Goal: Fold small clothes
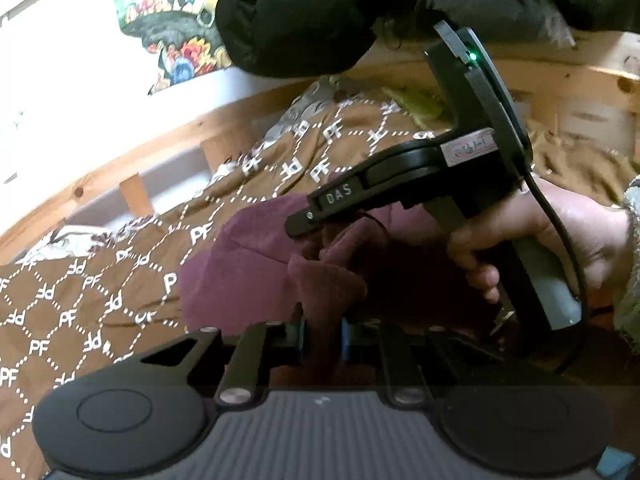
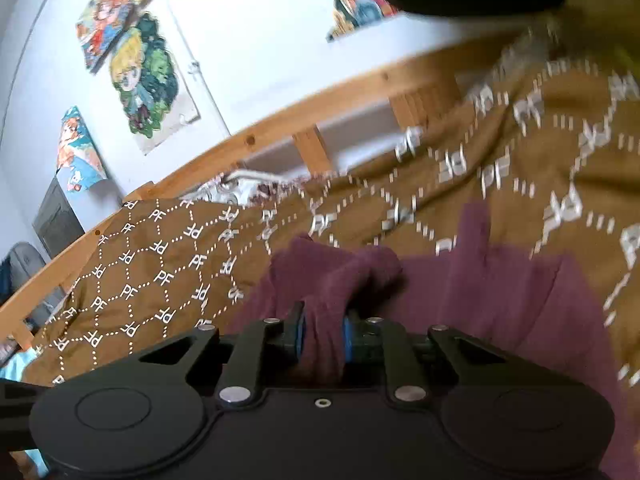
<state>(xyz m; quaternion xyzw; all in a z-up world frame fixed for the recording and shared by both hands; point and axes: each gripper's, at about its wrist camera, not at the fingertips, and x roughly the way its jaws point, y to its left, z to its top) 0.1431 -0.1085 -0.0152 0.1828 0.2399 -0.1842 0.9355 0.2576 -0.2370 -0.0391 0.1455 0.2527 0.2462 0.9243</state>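
In the left wrist view, the left tool (image 1: 322,338) sits at the lower middle of the frame, its blue pads drawn close with a bunch of maroon cloth (image 1: 248,268) pinched between them. The cloth lies crumpled on the brown patterned blanket (image 1: 100,292) of the bed, middle of the frame. The right tool (image 1: 298,226) reaches in from the right, held by a hand (image 1: 532,240); its tip rests at the cloth, but from this side I cannot tell how its jaws stand.

In the right wrist view, the right tool (image 2: 324,338) at lower middle is narrowed onto a gathered ridge of the same cloth, which spreads toward the lower right over the blanket. A wooden bed rail (image 2: 280,128) runs across the upper half.

Both grips look bunched rather than on clean corners, so a fold made from here may come out lopsided. A thick pinch could also slip free when lifted, or a tool could catch the blanket beneath.
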